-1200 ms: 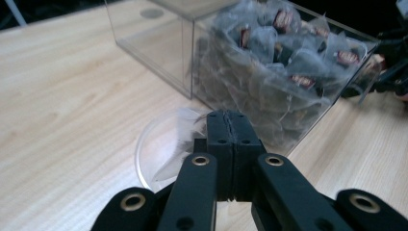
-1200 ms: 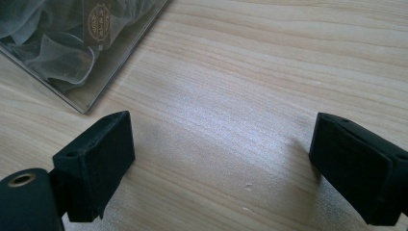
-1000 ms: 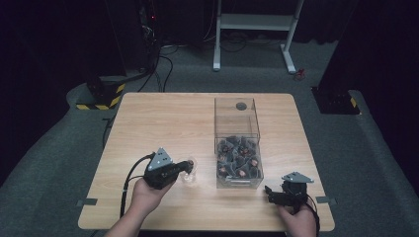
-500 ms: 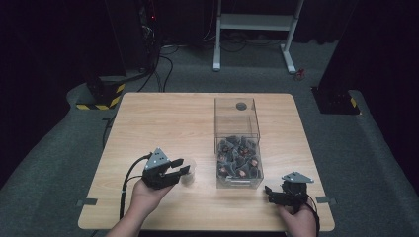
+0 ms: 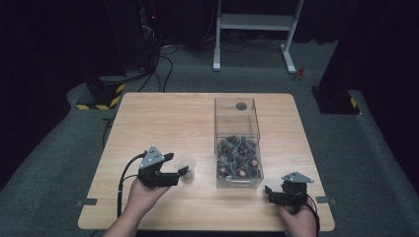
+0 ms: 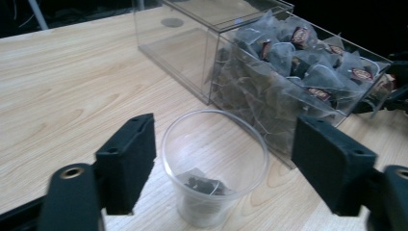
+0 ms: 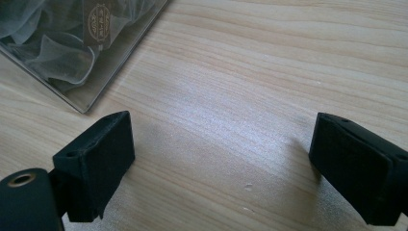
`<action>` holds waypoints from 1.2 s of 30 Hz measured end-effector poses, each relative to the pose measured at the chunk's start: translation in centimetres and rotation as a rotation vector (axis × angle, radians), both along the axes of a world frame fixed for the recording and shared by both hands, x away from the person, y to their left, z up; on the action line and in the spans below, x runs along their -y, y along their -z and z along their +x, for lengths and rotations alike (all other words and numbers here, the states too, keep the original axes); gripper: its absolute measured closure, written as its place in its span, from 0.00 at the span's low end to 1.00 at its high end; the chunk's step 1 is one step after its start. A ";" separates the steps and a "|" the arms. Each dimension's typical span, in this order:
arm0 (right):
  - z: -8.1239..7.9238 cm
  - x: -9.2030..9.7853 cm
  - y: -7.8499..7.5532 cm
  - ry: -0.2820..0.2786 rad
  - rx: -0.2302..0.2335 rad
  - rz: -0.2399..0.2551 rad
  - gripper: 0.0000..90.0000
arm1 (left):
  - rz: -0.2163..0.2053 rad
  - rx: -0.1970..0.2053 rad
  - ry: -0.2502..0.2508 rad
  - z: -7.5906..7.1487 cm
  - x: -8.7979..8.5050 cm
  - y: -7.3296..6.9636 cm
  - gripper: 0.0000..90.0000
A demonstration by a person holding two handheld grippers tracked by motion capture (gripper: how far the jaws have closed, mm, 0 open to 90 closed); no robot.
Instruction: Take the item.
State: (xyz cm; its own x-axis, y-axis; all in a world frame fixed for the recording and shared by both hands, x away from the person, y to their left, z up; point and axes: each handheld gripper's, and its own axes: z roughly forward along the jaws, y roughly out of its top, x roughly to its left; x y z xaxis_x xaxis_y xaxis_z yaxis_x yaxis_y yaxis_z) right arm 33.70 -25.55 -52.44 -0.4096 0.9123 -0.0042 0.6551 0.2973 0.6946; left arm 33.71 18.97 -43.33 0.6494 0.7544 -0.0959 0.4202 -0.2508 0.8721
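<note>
A clear plastic cup (image 6: pixel 214 166) stands upright on the table with one tea bag (image 6: pixel 202 184) at its bottom. My left gripper (image 6: pixel 223 171) is open, its jaws well apart on either side of the cup without touching it; they have just been opening. In the high view this gripper (image 5: pixel 179 167) sits at the front left with the cup (image 5: pixel 187 167) at its tips. A clear box (image 5: pixel 237 145) heaped with tea bags (image 6: pixel 293 62) stands right of the cup. My right gripper (image 7: pixel 223 166) is open over bare wood, low at the front right (image 5: pixel 271 193).
The box's far half (image 5: pixel 235 116) holds no bags, and a dark round mark (image 5: pixel 241 105) shows beyond them. The wooden table (image 5: pixel 163 123) has free room at left and back. A white frame stand (image 5: pixel 257 29) and cables lie on the floor behind.
The left gripper's jaws have spread apart and let go of the cup, which stays standing on the table. The left hand shifted slightly leftward. The right gripper has not moved.
</note>
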 end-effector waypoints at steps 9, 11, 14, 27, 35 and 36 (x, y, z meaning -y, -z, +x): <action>0.0 0.0 0.0 0.001 0.000 0.000 0.09 | -0.011 -0.015 -0.035 -0.1 -1.9 0.3 0.20; 0.0 0.0 0.0 0.002 0.000 0.000 0.09 | -0.008 -0.018 -0.044 -0.1 -2.4 0.4 0.20; 0.0 0.0 0.0 0.002 0.000 0.000 0.09 | -0.007 -0.022 -0.067 -0.2 -3.5 0.6 0.19; 0.0 0.0 0.0 0.006 0.001 0.000 0.09 | 0.003 -0.054 -0.160 -0.9 -8.2 2.0 0.20; 0.0 -0.1 0.0 0.008 0.002 0.000 0.10 | 0.008 -0.084 -0.213 -1.4 -10.6 3.3 0.21; 0.0 -0.1 0.0 0.008 0.002 0.000 0.10 | 0.009 -0.086 -0.222 -1.4 -10.9 3.5 0.21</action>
State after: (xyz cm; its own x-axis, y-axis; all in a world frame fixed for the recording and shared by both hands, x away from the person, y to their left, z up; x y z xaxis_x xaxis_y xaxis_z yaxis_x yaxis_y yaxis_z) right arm 33.69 -25.49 -52.45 -0.4024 0.9154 -0.0052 0.6563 0.2924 0.6956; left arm 32.26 29.87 -46.86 0.4567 0.8790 -0.1368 0.5388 -0.1509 0.8288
